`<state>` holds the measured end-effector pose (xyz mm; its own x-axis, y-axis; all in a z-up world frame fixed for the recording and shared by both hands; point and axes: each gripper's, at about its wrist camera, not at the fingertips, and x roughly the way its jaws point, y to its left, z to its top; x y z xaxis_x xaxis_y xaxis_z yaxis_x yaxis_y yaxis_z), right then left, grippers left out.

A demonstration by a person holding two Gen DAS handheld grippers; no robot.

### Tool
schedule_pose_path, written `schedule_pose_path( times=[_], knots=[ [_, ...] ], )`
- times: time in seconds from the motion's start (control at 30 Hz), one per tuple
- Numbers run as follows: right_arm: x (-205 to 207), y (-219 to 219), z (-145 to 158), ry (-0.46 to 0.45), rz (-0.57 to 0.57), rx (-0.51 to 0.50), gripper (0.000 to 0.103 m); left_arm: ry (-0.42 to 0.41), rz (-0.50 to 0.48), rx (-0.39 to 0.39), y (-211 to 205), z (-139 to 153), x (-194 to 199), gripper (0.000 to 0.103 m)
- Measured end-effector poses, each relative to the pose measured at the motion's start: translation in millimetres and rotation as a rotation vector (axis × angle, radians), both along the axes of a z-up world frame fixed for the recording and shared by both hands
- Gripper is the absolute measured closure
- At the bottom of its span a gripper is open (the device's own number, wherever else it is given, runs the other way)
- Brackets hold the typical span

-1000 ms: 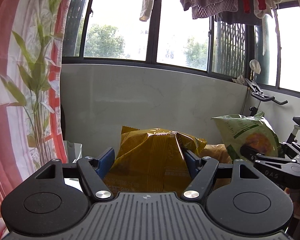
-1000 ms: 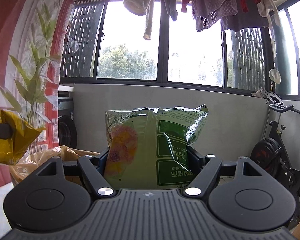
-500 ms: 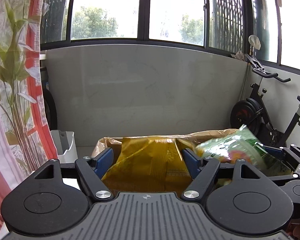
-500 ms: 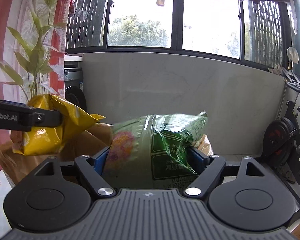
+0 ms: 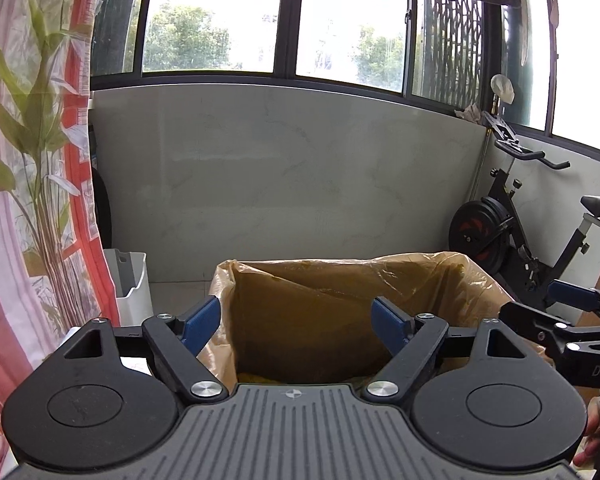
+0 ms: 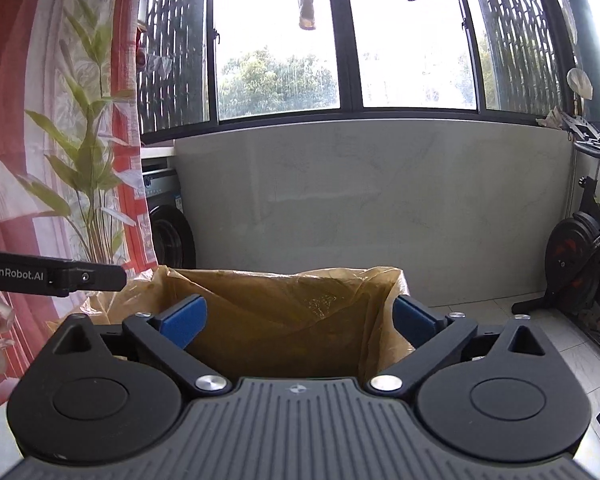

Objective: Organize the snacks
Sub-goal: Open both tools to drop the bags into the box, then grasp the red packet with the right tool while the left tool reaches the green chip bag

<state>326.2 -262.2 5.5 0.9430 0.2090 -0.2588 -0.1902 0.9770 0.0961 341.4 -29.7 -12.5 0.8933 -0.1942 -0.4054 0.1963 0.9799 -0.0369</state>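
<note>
My left jaws [image 5: 296, 322] are spreading apart with nothing between the blue pads [image 5: 201, 322]. Straight ahead of them and a little below gapes the box lined with a tan plastic bag [image 5: 340, 280]. Its near rim is hidden under my body, its far rim stands clear beyond the pads, and its left edge sits just past my left pad. Down at the bottom of the opening, tight against my body, a strip of yellow snack packet [image 5: 260, 378] shows; I cannot make out more of the snacks than that. My right jaws [image 6: 298, 320] are also opening, already very wide, and likewise hold nothing. The same lined box fills the gap between them, its right corner just inside my right pad. From the left view my other gripper [image 5: 572, 320] reaches in over the box's right rim; from the right view the left one [image 6: 52, 274] shows as a black bar above the left rim. Beyond the box is open floor up to the pale wall [image 5: 284, 184]. An exercise bike [image 5: 512, 236] stands off to the right, a curtain [image 5: 32, 160] close on the left.
</note>
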Motion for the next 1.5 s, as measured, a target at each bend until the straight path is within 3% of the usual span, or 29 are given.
schedule_pose_path(
  times=[0.17, 0.37, 0.53, 0.8, 1.0, 1.33, 1.5],
  knots=[
    [-29.3, -10.7, 0.3, 0.013, -0.003, 0.011, 0.000, 0.031, 0.032, -0.032, 25.8, 3.4, -32.6, 0.019],
    [-61.0, -32.1, -7.5, 0.054, 0.020, 0.140, 0.000, 0.053, 0.061, -0.021, 48.9, 0.9, -74.3, 0.019],
    [-82.7, -43.0, -17.8, 0.065, 0.014, 0.173, 0.000, 0.085, 0.094, -0.064, 66.2, -13.5, -98.1, 0.019],
    [-104.3, -41.0, -54.2, 0.138, 0.015, 0.100, 0.000, 0.156, 0.130, -0.083, 69.0, -63.5, -125.1, 0.020],
    [-117.0, -40.3, -83.1, 0.197, -0.019, -0.084, 0.000, 0.209, 0.148, -0.109, 66.3, -89.5, -131.7, 0.020],
    [-128.9, -58.0, -147.7, 0.448, -0.096, -0.079, 0.009, 0.245, 0.139, -0.125, 58.9, -106.9, -129.6, 0.020],
    [-127.3, -62.5, -164.9, 0.495, -0.101, -0.080, 0.013, 0.267, 0.141, -0.133, 58.1, -112.6, -128.9, 0.020]
  ],
)
